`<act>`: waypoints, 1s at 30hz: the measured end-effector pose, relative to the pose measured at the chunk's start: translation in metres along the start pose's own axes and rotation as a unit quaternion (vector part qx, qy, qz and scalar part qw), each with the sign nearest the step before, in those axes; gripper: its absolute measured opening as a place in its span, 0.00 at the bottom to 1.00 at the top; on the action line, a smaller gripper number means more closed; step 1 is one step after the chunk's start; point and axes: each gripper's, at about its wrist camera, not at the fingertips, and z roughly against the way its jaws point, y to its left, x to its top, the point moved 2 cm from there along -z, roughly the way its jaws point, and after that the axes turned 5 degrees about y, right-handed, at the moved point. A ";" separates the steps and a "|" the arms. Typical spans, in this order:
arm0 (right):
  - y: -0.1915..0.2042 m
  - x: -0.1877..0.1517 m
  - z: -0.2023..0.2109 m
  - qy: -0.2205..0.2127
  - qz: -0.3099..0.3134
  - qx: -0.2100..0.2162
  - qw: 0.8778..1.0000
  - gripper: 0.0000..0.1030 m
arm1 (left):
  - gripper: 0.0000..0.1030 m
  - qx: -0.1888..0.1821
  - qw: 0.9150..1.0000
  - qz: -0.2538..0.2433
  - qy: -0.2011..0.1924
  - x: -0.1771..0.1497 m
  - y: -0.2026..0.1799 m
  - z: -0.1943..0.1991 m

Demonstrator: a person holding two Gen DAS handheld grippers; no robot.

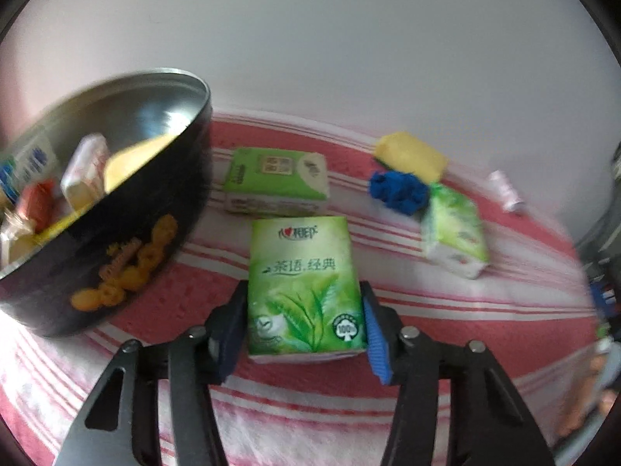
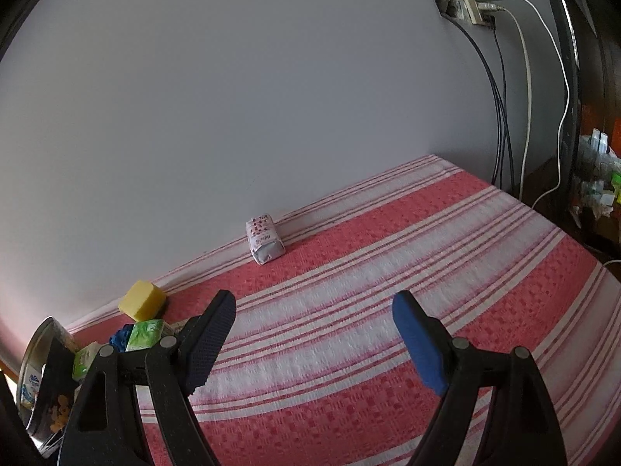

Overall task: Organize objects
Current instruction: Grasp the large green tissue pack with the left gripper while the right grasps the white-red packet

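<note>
My left gripper (image 1: 304, 291) is shut on a green tissue pack (image 1: 304, 283), its blue pads against both sides, held just above the red striped cloth (image 1: 446, 310). A black bowl (image 1: 147, 209) with several snack packets stands tilted at the left. Beyond lie a second green pack (image 1: 277, 180), a third green pack (image 1: 456, 229), a blue cloth ball (image 1: 399, 190) and a yellow sponge (image 1: 411, 153). My right gripper (image 2: 314, 306) is open and empty over the cloth (image 2: 388, 272). The sponge (image 2: 141, 299) and the bowl (image 2: 42, 380) also show at its left.
A small white and red packet (image 2: 264, 239) lies by the wall (image 2: 233, 97), also in the left wrist view (image 1: 506, 190). Cables (image 2: 504, 116) hang from a wall socket (image 2: 469, 4) at the right. A dark stand (image 2: 570, 77) and clutter sit past the cloth's right edge.
</note>
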 end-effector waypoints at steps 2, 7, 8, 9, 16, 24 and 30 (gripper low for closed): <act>0.000 0.001 0.000 -0.004 0.001 -0.004 1.000 0.82 | 0.51 -0.034 0.999 0.002 -0.010 -0.004 0.001 0.013; 0.003 0.007 -0.006 -0.013 0.009 -0.009 1.000 0.82 | 0.51 -0.065 0.994 -0.037 -0.084 -0.017 -0.007 0.056; 0.003 0.009 -0.009 -0.012 0.009 -0.009 1.000 0.82 | 0.51 -0.066 0.993 -0.039 -0.092 -0.017 -0.010 0.059; 0.004 0.012 -0.014 -0.009 0.008 -0.006 1.000 0.82 | 0.51 -0.064 0.992 -0.043 -0.103 -0.018 -0.012 0.063; 0.039 0.036 -0.068 0.033 0.067 -0.003 0.997 0.82 | 0.51 -0.063 0.985 -0.081 -0.141 -0.008 -0.024 0.076; 0.069 0.059 -0.132 0.092 0.097 -0.016 0.991 0.82 | 0.51 -0.071 0.984 -0.120 -0.111 -0.021 -0.047 0.064; 0.065 0.069 -0.168 0.142 0.089 -0.013 0.986 0.82 | 0.51 -0.073 0.986 -0.104 -0.104 -0.017 -0.041 0.064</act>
